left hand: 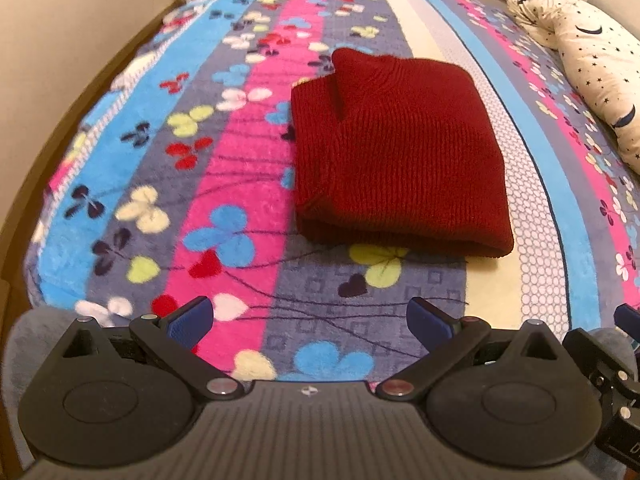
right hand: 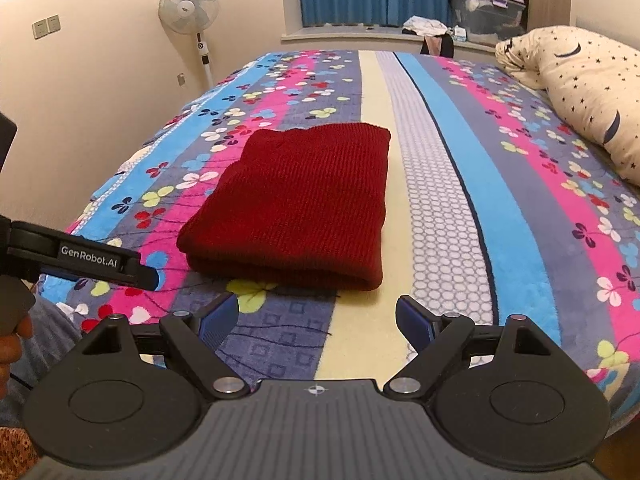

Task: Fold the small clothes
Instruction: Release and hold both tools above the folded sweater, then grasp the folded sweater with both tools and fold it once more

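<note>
A dark red knitted sweater (left hand: 400, 152) lies folded into a compact rectangle on the striped floral blanket (left hand: 224, 184); it also shows in the right wrist view (right hand: 296, 208). My left gripper (left hand: 310, 320) is open and empty, held back from the sweater's near edge. My right gripper (right hand: 318, 320) is open and empty, also short of the sweater's near fold. The left gripper's side (right hand: 100, 264) shows at the left of the right wrist view.
A cream pillow with stars (right hand: 580, 92) lies along the bed's right side, also in the left wrist view (left hand: 592, 76). A standing fan (right hand: 190, 12) is by the left wall. A windowsill with boxes and clothes (right hand: 480, 12) is behind the bed.
</note>
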{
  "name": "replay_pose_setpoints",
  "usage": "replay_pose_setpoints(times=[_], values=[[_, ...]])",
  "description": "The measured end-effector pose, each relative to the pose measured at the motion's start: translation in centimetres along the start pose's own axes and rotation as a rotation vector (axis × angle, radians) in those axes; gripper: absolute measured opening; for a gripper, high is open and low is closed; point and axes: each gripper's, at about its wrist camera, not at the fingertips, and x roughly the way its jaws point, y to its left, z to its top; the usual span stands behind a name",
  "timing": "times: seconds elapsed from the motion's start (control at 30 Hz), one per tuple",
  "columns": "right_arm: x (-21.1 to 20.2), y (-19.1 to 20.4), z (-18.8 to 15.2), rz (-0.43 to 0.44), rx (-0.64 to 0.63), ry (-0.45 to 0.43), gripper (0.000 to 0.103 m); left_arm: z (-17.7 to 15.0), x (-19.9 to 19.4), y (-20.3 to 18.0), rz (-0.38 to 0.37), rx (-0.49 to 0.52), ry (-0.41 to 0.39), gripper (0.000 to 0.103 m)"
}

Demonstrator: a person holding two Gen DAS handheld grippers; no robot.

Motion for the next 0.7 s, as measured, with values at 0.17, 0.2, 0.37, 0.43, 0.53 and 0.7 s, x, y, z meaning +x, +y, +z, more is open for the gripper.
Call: replay_pose_setpoints(times=[0.17, 0.2, 0.37, 0.43, 0.53, 0.7], values=[[2.8, -2.5, 2.2, 0.031, 0.036, 0.039, 0.088, 1.7, 2.5, 0.2, -0.041, -0.082, 0.059, 0.103], [3.7, -3.1, 2.9, 0.029, 0.038, 0.054, 0.088, 2.2, 3.1, 0.1, -0.038, -0.097, 0.068, 0.103], [9.0, -6.4, 6.8, 0.0, 0.044, 0.118, 0.088, 4.9, 7.0, 0.2, -0.016, -0.208, 0.131, 0.103], [11.9, -8.2, 9.0, -0.001, 0.061, 0.146, 0.088, 5.9, 8.4, 0.6, -0.039, -0.279, 0.147, 0.103], [16.3, -11.0, 12.9, 0.024, 0.125, 0.173, 0.089, 6.8, 10.1, 1.1, -0.124, -0.376, 0.155, 0.103], [25.3, -15.0, 20.3, 0.121, 0.278, 0.232, 0.09, 6.9, 12.6, 1.7, -0.181, -0.498, 0.163, 0.103]])
